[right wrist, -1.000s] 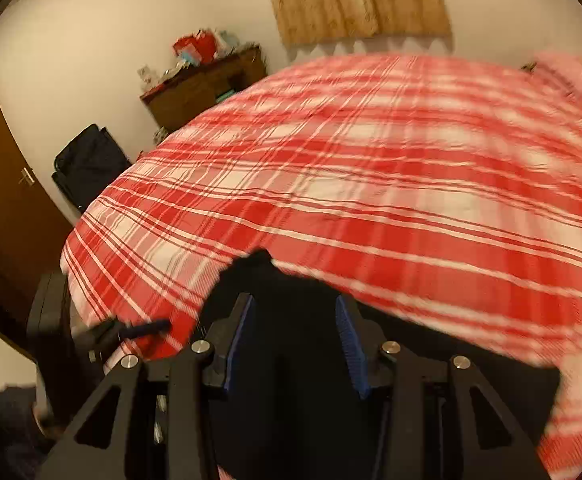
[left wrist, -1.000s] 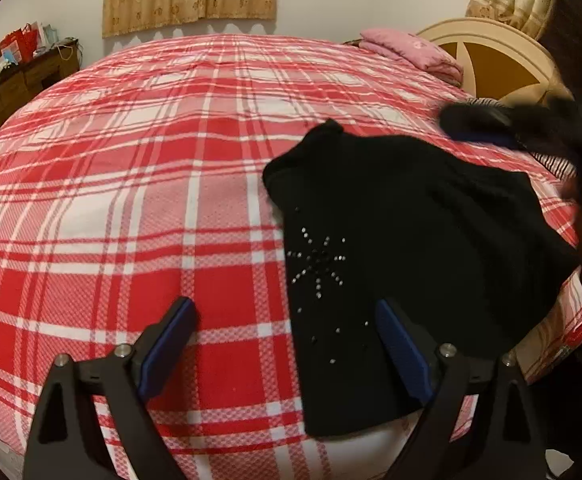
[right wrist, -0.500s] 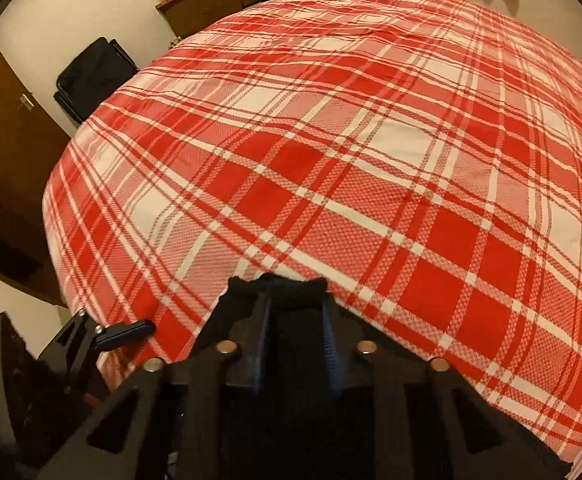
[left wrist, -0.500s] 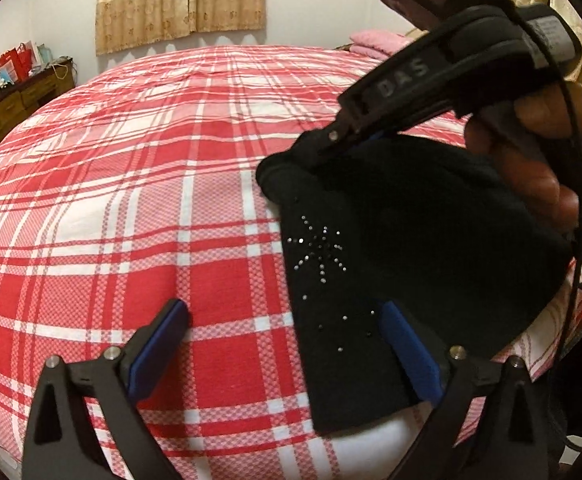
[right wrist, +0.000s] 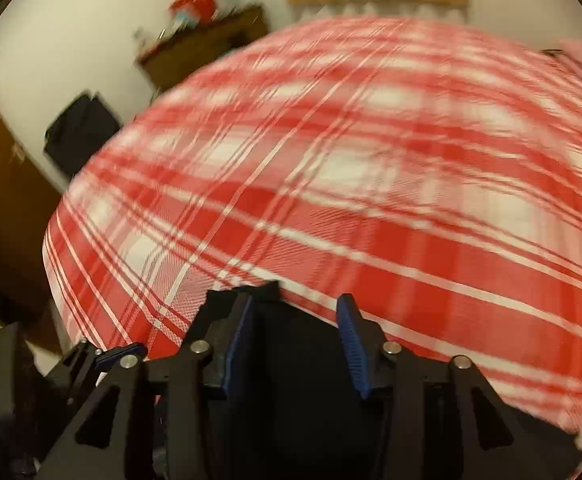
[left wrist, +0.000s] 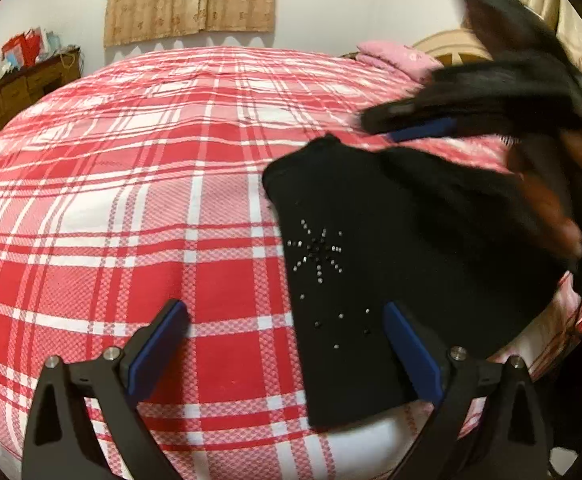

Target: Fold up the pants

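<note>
My left gripper (left wrist: 285,344) hangs low over the near edge of the bed, fingers spread wide with nothing between them, one blue pad (left wrist: 159,344) over the plaid and the other over black cloth. My right gripper (right wrist: 297,340) is parted too, its pads clear of the fabric below; from the left camera I see it, blurred, up at the far corner of the pants (left wrist: 403,264). The pants lie in a dark folded block near the front right corner of the bed (left wrist: 131,184), a studded starburst facing up, one end reaching the white edge of the mattress. Beyond them, a pink pillow (left wrist: 395,58) at the headboard, a wooden dresser (left wrist: 23,88) off to the left. My worry: that near end sits right at the drop, so a careless tug could slide the whole stack off. The right view is smeared, so a pinch aimed now could catch one layer only, or the bedspread with it, and undo the fold.
</note>
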A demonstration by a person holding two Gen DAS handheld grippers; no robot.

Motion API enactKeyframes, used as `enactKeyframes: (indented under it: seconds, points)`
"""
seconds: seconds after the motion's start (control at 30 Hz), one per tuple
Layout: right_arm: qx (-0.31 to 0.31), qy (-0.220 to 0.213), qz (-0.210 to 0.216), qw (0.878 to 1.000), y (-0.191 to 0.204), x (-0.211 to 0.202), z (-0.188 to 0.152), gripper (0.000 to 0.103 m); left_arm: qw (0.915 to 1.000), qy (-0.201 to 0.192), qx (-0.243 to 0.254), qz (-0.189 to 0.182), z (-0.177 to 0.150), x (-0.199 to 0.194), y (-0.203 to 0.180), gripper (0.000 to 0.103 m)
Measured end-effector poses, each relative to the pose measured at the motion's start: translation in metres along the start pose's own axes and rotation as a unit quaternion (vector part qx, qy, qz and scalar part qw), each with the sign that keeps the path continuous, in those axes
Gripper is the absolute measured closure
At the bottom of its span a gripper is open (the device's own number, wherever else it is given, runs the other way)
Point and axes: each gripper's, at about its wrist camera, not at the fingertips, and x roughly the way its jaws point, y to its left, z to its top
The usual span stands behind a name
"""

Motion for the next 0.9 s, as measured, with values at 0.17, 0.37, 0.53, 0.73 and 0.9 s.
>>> enactKeyframes:
  seconds: [0.17,0.37,0.53,0.73,0.9]
  points:
    - [0.048,-0.064,-0.044,0.996,-0.039,-0.073,-0.035,0.051,0.9996,-0.024,-0.006,-0.016,0.01,-0.013,0.003,0.002]
    - [0.131,-0.084,-0.101,0.983,-0.1,-0.122,-0.096,0.05,0.9997,-0.011,0.001,-0.023,0.03,0.002,0.004,0.002]
    - [0.175,-0.07,-0.106,0.976,-0.125,-0.125,-0.126,0.05,0.9996,0.001,0.011,-0.026,0.041,0.02,0.0,0.002]
    - [0.186,-0.061,-0.096,0.976,-0.136,-0.111,-0.139,0.05,0.999,0.019,0.017,-0.036,0.042,0.033,-0.008,0.002]
    - [0.197,-0.081,-0.064,0.975,-0.138,-0.106,-0.145,0.05,0.9983,0.025,0.018,-0.049,0.049,0.038,-0.008,0.002]
